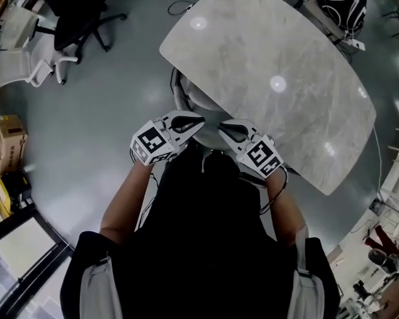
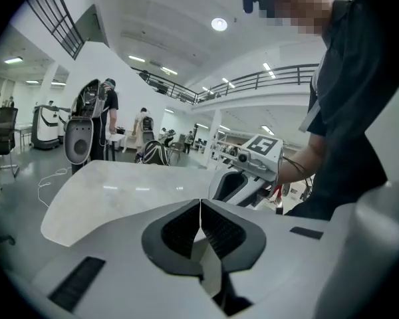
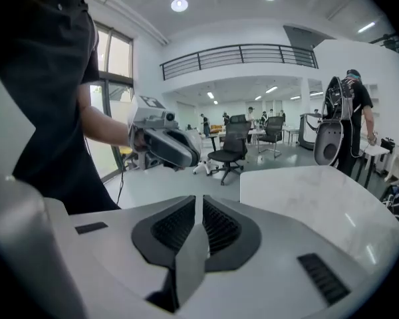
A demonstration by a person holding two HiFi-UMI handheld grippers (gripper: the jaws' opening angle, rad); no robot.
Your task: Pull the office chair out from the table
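One table (image 1: 272,78), one office chair (image 1: 194,100) beneath it, two empty, fully closed claws: left claw (image 1: 199,120), right claw (image 1: 221,129).

Glossy grey floor (image 1: 106,111), white walls (image 3: 149,72), round ceiling lights (image 3: 179,4), railed mezzanine (image 3: 239,53), tall window (image 3: 113,65)

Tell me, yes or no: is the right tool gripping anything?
No: the right tool shows its jaws closed against each other, with nothing between them.

We hold the left gripper (image 1: 189,123) and right gripper (image 1: 230,131) side by side, tips angled toward each other. Just beyond them, the office chair (image 1: 197,102) sits tucked under the marble table (image 1: 279,65).
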